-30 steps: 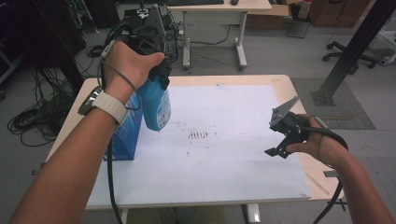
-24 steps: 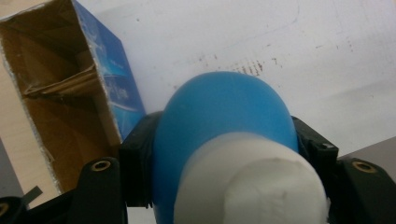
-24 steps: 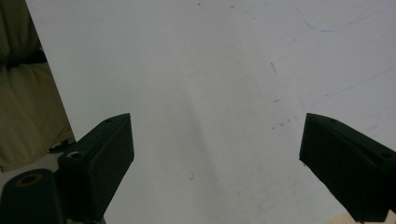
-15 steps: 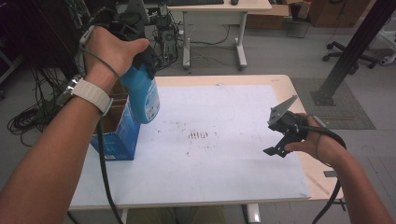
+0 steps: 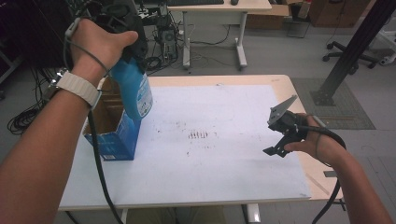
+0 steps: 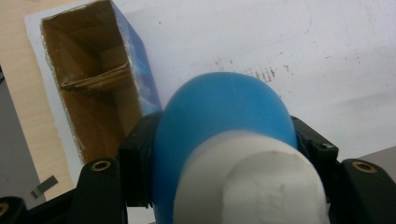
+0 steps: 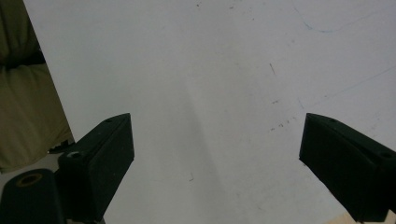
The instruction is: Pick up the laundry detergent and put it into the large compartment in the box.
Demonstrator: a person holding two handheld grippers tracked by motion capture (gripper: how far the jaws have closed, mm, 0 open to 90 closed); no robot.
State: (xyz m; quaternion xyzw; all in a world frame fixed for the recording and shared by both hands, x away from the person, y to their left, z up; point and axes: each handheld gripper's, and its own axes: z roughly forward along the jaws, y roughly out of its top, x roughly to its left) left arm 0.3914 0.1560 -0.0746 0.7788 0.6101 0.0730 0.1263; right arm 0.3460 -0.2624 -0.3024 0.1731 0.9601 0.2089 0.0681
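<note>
a blue bottle is clamped in the left claw above the open carton; the right claw is held wide open, empty.

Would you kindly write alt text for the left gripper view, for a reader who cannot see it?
A rounded blue plastic bottle with a white cap sits clamped between the left gripper's black jaws. Beyond it, an open blue cardboard box with a brown inside stands on a white sheet covering the table.
</note>
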